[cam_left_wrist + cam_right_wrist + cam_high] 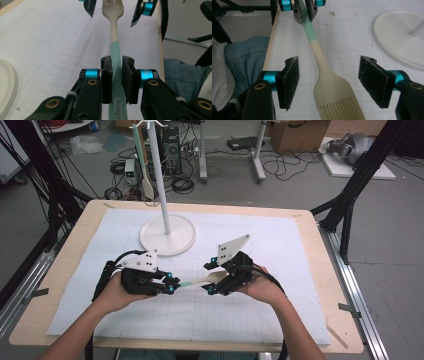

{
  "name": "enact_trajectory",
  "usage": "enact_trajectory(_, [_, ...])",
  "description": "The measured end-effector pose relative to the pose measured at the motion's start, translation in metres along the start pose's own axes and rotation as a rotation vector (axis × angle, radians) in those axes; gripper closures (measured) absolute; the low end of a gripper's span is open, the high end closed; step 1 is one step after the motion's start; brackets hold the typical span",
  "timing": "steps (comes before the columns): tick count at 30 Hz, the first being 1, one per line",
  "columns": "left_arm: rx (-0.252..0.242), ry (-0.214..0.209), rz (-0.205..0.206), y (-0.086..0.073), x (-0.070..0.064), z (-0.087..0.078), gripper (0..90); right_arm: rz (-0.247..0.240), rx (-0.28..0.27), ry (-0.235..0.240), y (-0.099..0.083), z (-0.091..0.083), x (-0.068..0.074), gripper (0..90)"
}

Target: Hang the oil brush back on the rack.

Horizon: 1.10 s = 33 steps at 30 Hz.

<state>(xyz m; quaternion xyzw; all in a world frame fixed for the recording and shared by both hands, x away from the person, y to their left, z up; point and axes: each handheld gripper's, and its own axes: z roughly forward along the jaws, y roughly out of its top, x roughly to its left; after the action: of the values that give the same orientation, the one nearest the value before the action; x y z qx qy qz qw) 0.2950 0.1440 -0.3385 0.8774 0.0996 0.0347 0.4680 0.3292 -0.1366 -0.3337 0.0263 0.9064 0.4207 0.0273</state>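
My left gripper [117, 82] pinched the brush [114, 37] handle; its head lay between my spread right gripper's [329, 82] jaws.

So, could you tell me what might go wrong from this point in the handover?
1. The left hand-held gripper alone holds the basting brush, clamped on the green handle; if it lets go before the other closes, the brush probably drops onto the white mat.
2. The right hand-held gripper is open with its jaws either side of the soft bristled head; closing there may bend the bristles and give a weak grip.
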Motion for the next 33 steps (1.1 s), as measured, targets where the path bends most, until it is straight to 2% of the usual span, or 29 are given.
enact_trajectory(9, [0.013,-0.015,0.015,0.002,-0.001,0.005,78.8,-0.039,0.019,0.044,0.004,0.006,0.003,44.2])
enact_trajectory(20, [0.03,-0.035,0.033,0.006,-0.004,0.011,78.8,-0.083,0.051,0.091,0.005,0.01,0.005,62.4])
enact_trajectory(27, [0.032,-0.049,0.038,0.008,-0.005,0.014,78.8,-0.093,0.074,0.114,0.004,0.012,0.007,68.5])
enact_trajectory(33, [0.027,-0.054,0.041,0.008,-0.005,0.014,78.8,-0.099,0.085,0.141,0.004,0.013,0.007,78.3])
